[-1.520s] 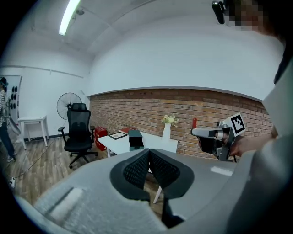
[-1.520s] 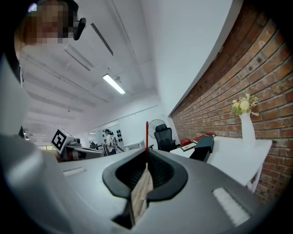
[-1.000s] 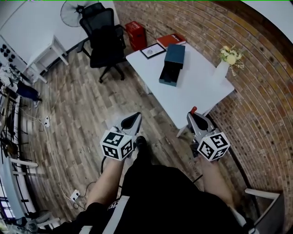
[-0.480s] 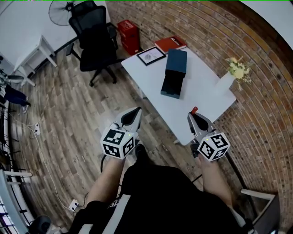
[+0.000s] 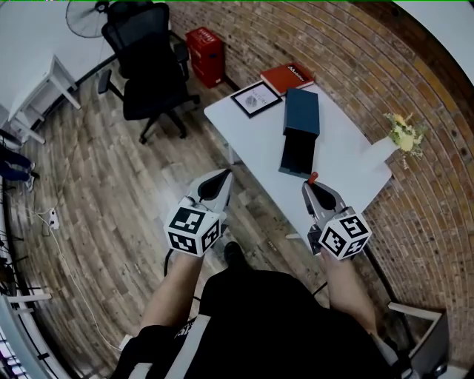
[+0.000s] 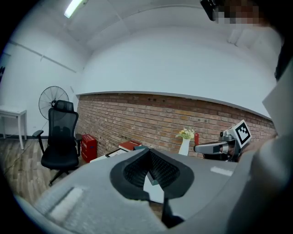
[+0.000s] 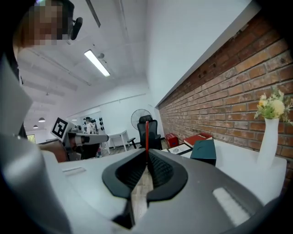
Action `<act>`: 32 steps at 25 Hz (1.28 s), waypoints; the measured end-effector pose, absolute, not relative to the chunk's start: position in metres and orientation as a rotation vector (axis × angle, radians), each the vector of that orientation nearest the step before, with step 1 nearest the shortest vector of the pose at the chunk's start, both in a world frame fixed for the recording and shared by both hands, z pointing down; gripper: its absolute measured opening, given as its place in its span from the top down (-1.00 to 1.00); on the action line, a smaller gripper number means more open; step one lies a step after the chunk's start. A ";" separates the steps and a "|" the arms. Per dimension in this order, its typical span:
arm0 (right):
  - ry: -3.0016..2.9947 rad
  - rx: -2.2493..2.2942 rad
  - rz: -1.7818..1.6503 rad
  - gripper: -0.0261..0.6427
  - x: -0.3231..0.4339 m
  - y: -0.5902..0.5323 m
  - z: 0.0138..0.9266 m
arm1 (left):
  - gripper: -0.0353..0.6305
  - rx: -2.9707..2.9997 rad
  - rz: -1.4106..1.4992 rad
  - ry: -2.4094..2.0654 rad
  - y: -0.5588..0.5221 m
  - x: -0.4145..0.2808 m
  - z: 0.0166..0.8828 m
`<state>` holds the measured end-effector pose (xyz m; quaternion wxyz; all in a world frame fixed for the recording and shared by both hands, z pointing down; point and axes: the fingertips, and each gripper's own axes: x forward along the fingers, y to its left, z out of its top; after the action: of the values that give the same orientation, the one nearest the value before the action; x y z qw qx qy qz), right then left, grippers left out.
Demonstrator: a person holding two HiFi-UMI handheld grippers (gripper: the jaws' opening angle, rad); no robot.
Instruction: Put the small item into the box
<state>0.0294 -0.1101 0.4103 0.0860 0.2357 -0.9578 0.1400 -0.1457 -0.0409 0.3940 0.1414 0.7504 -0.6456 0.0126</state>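
A dark teal box [image 5: 301,111] lies on the white table [image 5: 248,141], its black inner tray [image 5: 297,154] slid out toward me. My right gripper [image 5: 314,185] hovers at the table's near edge, just short of the tray. It is shut on a small, thin red item [image 5: 313,178] that sticks up past the fingertips. In the right gripper view the red item [image 7: 147,132] stands upright between the closed jaws of the right gripper [image 7: 147,151], with the box [image 7: 204,151] ahead to the right. My left gripper [image 5: 217,182] hangs over the wooden floor left of the table, shut and empty.
A black office chair [image 5: 144,55] and a red crate [image 5: 205,53] stand beyond the table. On the table lie a red book [image 5: 289,75] and a framed picture [image 5: 256,98]; a white vase with flowers [image 5: 392,144] stands by the brick wall. A fan [image 5: 85,15] is far left.
The table and box have come closer to the grippers as the person steps toward them. Both grippers keep their pose, and the red item stays in the right jaws.
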 end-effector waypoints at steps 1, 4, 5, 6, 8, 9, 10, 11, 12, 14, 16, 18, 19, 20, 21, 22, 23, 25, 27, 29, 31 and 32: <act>-2.851 0.705 0.420 0.89 0.022 -0.112 0.412 | 0.87 2.163 0.035 -1.858 -0.043 -0.154 0.397; -2.842 0.717 0.432 0.89 0.009 -0.117 0.414 | 0.87 2.157 0.031 -1.833 -0.049 -0.171 0.403; -2.841 0.722 0.438 0.89 0.005 -0.119 0.414 | 0.87 2.155 0.027 -1.828 -0.051 -0.176 0.404; -2.840 0.726 0.444 0.89 0.002 -0.121 0.414 | 0.87 2.154 0.022 -1.823 -0.054 -0.180 0.405; -2.838 0.734 0.447 0.89 -0.004 -0.125 0.414 | 0.87 2.152 0.014 -1.812 -0.059 -0.187 0.407; -2.837 0.738 0.447 0.89 -0.006 -0.128 0.414 | 0.87 2.154 0.015 -1.805 -0.063 -0.189 0.407; -2.836 0.744 0.447 0.89 -0.007 -0.132 0.413 | 0.87 2.158 0.018 -1.798 -0.067 -0.190 0.408; -2.835 0.751 0.447 0.89 -0.007 -0.137 0.413 | 0.87 2.162 0.022 -1.790 -0.073 -0.190 0.409; -2.833 0.759 0.449 0.89 -0.006 -0.144 0.413 | 0.87 2.165 0.025 -1.782 -0.080 -0.190 0.410; -2.829 0.775 0.452 0.89 -0.003 -0.159 0.415 | 0.87 2.168 0.034 -1.764 -0.095 -0.187 0.414; -2.824 0.786 0.454 0.89 0.001 -0.178 0.419 | 0.87 2.175 0.055 -1.744 -0.113 -0.182 0.418; -2.822 0.804 0.469 0.89 0.006 -0.199 0.424 | 0.87 2.177 0.087 -1.722 -0.133 -0.177 0.423; -2.825 0.815 0.483 0.89 0.009 -0.210 0.426 | 0.87 2.175 0.104 -1.709 -0.144 -0.174 0.426; -2.828 0.825 0.497 0.89 0.011 -0.221 0.428 | 0.87 2.174 0.120 -1.698 -0.156 -0.172 0.429; -2.833 0.832 0.508 0.89 0.013 -0.233 0.429 | 0.87 2.174 0.136 -1.691 -0.168 -0.168 0.429; -2.836 0.833 0.511 0.89 0.015 -0.245 0.431 | 0.87 2.177 0.151 -1.691 -0.182 -0.165 0.429; -2.837 0.830 0.510 0.89 0.017 -0.257 0.433 | 0.87 2.181 0.162 -1.698 -0.195 -0.161 0.428; -2.831 0.818 0.510 0.89 0.021 -0.278 0.442 | 0.87 2.190 0.176 -1.709 -0.219 -0.154 0.427; -2.816 0.826 0.521 0.89 0.027 -0.294 0.453 | 0.87 2.202 0.197 -1.701 -0.239 -0.147 0.430; -2.801 0.855 0.548 0.89 0.034 -0.305 0.462 | 0.87 2.209 0.211 -1.684 -0.255 -0.143 0.434; -2.783 0.882 0.578 0.89 0.039 -0.311 0.469 | 0.87 2.211 0.214 -1.667 -0.265 -0.141 0.438; -2.771 0.892 0.589 0.89 0.041 -0.313 0.473 | 0.87 2.211 0.212 -1.657 -0.270 -0.140 0.441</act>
<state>0.0414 -0.3130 0.4729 0.0857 0.2993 -0.9295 0.1977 -0.1403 -0.2698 0.4405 0.1842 0.7841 -0.5878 0.0753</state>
